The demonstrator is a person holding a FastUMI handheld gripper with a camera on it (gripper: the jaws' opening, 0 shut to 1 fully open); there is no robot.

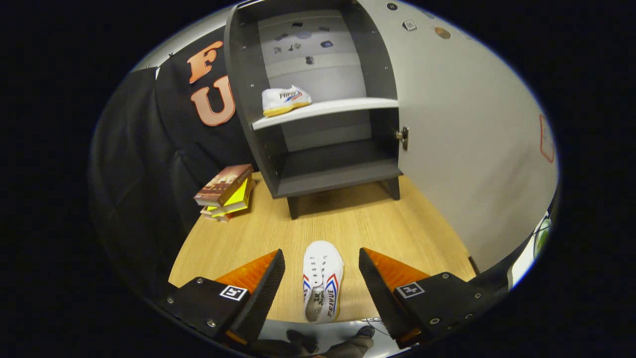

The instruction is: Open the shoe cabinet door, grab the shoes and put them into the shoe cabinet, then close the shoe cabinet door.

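A dark grey shoe cabinet (pixel 328 171) stands on the wooden table (pixel 387 228) beyond my fingers, its big pale door (pixel 462 144) swung open to the right. One white sneaker (pixel 284 100) with red and blue stripes rests on the cabinet's white shelf (pixel 338 107). A second matching sneaker (pixel 322 287) lies on the table near its front edge, toe pointing at the cabinet. My gripper (pixel 322 263) is open, its two orange and black fingers standing apart on either side of this sneaker without touching it.
A small stack of books (pixel 224 193) lies on the table left of the cabinet. The cabinet's lower compartment (pixel 335 164) holds nothing. Black cloth hangs at the left. A person's shoes (pixel 328 343) show on the floor below the table edge.
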